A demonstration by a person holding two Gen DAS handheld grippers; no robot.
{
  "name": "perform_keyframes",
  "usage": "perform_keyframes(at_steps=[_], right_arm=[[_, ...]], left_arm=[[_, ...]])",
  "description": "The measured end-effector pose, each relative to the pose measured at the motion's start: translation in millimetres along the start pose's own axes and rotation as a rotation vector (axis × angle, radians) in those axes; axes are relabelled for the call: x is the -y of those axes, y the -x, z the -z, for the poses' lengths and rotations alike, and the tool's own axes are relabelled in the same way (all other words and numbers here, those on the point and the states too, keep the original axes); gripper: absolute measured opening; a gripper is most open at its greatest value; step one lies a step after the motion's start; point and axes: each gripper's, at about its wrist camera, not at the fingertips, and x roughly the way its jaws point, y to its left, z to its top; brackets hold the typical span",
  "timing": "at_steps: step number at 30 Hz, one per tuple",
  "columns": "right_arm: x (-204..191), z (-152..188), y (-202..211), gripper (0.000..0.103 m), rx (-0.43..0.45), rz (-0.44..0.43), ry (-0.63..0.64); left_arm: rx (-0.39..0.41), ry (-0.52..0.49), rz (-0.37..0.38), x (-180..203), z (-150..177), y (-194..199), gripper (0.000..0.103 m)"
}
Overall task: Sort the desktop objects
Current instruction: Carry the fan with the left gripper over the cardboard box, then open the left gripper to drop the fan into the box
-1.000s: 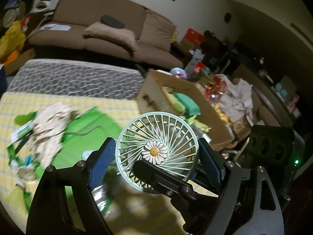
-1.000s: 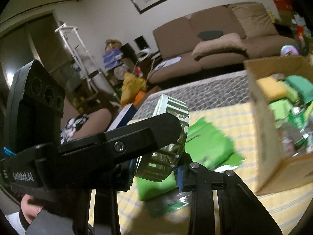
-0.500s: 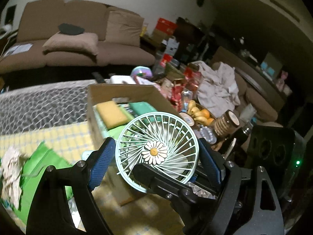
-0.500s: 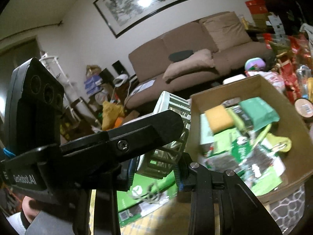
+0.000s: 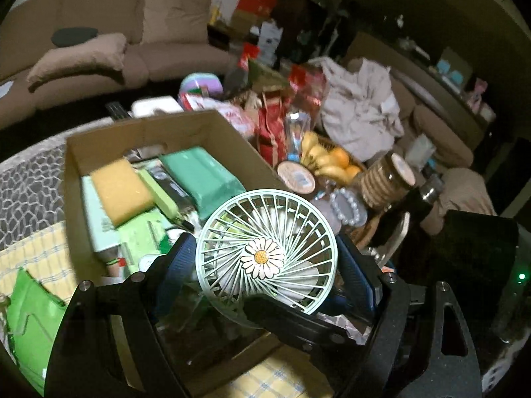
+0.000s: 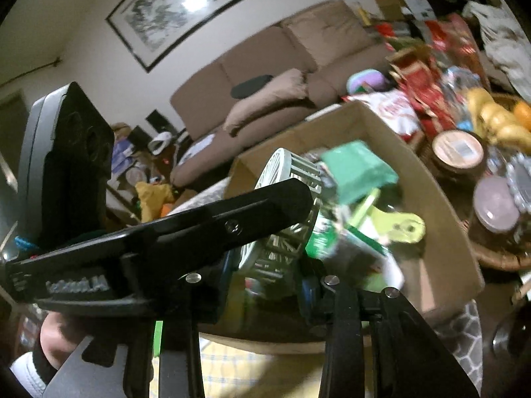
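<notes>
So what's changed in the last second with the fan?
The fan, held by both tools, has been carried from over the yellow cloth and green packets to over the cardboard box. Both grips on it stayed the same; the left tool still clamps its rim.

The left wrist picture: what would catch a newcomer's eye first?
A mint-green fan with a daisy at its hub fills the middle, pinched at its sides by the left claw, with the right claw gripping it too. It hangs over an open cardboard box crammed with a yellow sponge and green packets. To the right lies a table heaped with fruit and jars.
</notes>
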Motion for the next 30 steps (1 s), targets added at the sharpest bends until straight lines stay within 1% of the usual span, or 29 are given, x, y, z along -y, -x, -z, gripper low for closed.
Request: perform_keyframes(at_steps=[5,10,14,19,20,21,22,23,24,25,27,30], right_arm=[[23.0,6.8,9.6,0.038,-0.015,0.063,-0.001],[37.2,9.2,14.1,0.038,-0.03,0.111,0.01],[44.2,9.7,12.9,0.038,-0.054,0.145,0.002],[41.4,14.0,20.4,0.038,-0.071,0.207,0.043],[42.5,14.9,23.1,0.04,-0.07,0.217,0.045],[44.0,15.7,27.0,0.044,-0.069,0.227,0.045],[45.7,16.8,31.5,0.046,-0.064,0.235,0.045],[47.4,18.1,35.2,0.046,-0.066,0.247,0.046],[48.9,19.7,39.6,0.045,-0.065,0.252,0.047],[50.9,21.4,44.6,0.045,-0.061,0.254,0.047],[55.5,24.9,53.4,0.049,-0.055,0.27,0.037],[58.2,27.3,58.6,0.049,-0.058,0.278,0.035]], left_arm=[[-0.062,-0.01,0.006,6.6,5.7,-38.0,0.083],[-0.106,-0.013,0.0,6.7,12.2,-61.9,0.082],[-0.136,-0.026,-0.004,7.8,16.5,-72.4,0.082],[-0.165,-0.08,-0.031,18.9,17.3,-84.6,0.082],[-0.173,-0.09,-0.036,21.3,17.3,-87.0,0.082],[-0.181,-0.104,-0.043,24.8,17.4,-90.1,0.082],[-0.19,-0.118,-0.049,28.0,18.0,-92.6,0.082],[-0.199,-0.129,-0.052,31.1,19.1,-95.6,0.082],[-0.205,-0.131,-0.05,33.4,20.2,-98.2,0.082],[-0.212,-0.132,-0.051,35.1,21.4,-100.9,0.08],[-0.227,-0.113,-0.029,37.7,23.5,-105.9,0.08],[-0.236,-0.097,-0.019,41.4,28.1,-111.5,0.079]])
